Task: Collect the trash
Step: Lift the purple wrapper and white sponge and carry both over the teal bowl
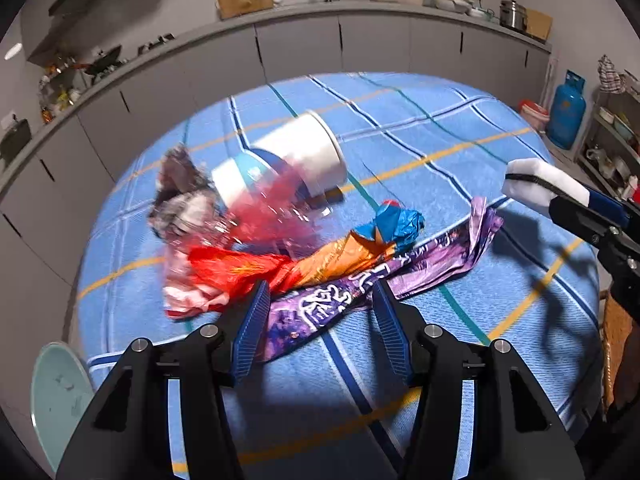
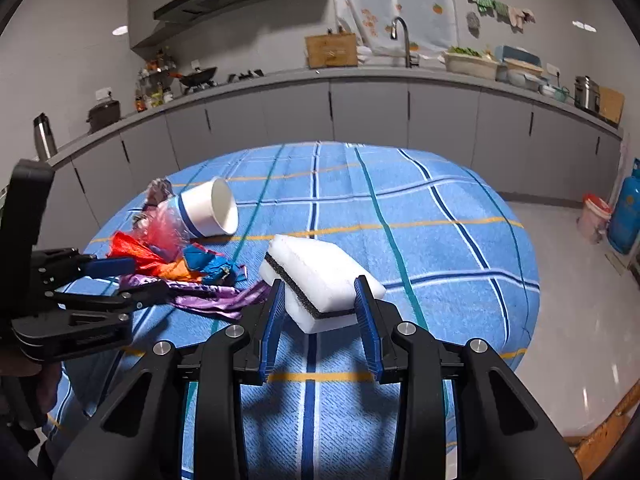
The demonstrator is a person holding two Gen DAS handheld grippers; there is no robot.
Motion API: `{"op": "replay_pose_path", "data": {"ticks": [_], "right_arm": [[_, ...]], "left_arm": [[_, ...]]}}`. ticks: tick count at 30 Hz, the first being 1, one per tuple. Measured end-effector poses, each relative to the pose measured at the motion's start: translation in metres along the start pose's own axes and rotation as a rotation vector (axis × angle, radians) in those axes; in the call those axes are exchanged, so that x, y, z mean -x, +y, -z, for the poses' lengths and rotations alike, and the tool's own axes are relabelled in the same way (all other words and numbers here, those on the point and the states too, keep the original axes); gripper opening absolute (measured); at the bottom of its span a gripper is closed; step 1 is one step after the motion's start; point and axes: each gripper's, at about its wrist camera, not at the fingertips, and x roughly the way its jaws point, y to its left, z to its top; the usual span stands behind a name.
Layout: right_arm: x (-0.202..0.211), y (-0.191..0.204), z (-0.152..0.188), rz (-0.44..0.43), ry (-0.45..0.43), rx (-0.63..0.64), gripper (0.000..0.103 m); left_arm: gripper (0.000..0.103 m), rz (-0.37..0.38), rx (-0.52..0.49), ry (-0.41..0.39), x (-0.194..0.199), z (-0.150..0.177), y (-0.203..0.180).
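A pile of trash lies on the blue plaid tablecloth (image 1: 460, 128): a tipped white paper cup (image 1: 304, 152), a red wrapper (image 1: 236, 268), an orange wrapper (image 1: 340, 256), a crumpled blue wrapper (image 1: 396, 220), a long purple wrapper (image 1: 360, 288) and a clear pink plastic piece (image 1: 272, 216). My left gripper (image 1: 320, 304) is open, its fingers straddling the purple wrapper's near end. My right gripper (image 2: 320, 300) is shut on a white sponge (image 2: 320, 268) with a dark layer, held above the table right of the pile. The cup (image 2: 212, 208) and wrappers (image 2: 192, 268) also show in the right wrist view.
A pale green bin rim (image 1: 56, 396) sits below the table's left edge. Grey kitchen cabinets (image 2: 360, 112) with a sink run behind. A blue gas cylinder (image 1: 566, 112) and a red-lidded bucket (image 2: 594, 216) stand on the floor to the right.
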Motion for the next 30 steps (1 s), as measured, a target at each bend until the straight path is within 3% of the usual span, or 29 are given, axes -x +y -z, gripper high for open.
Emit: {"op": "replay_pose_path", "data": {"ticks": [5, 7, 11, 13, 22, 30], "right_arm": [[-0.005, -0.003, 0.000, 0.038, 0.026, -0.021, 0.035], [-0.003, 0.001, 0.001, 0.040, 0.029, -0.017, 0.035], [-0.001, 0.015, 0.003, 0.038, 0.028, 0.003, 0.035], [0.000, 0.018, 0.003, 0.041, 0.023, 0.013, 0.035], [0.020, 0.022, -0.005, 0.062, -0.041, 0.015, 0.035], [0.034, 0.038, -0.013, 0.018, -0.076, 0.022, 0.035]], "left_arm": [[0.052, 0.028, 0.012, 0.001, -0.007, 0.002, 0.002], [0.039, 0.035, 0.010, 0.006, -0.008, 0.003, 0.003], [0.031, 0.043, -0.004, 0.006, -0.004, 0.007, 0.003], [0.019, 0.046, 0.000, 0.002, 0.000, 0.009, 0.005], [0.015, 0.084, 0.057, -0.058, 0.041, 0.023, 0.014], [0.015, 0.056, 0.146, -0.156, 0.096, 0.032, 0.038]]}}
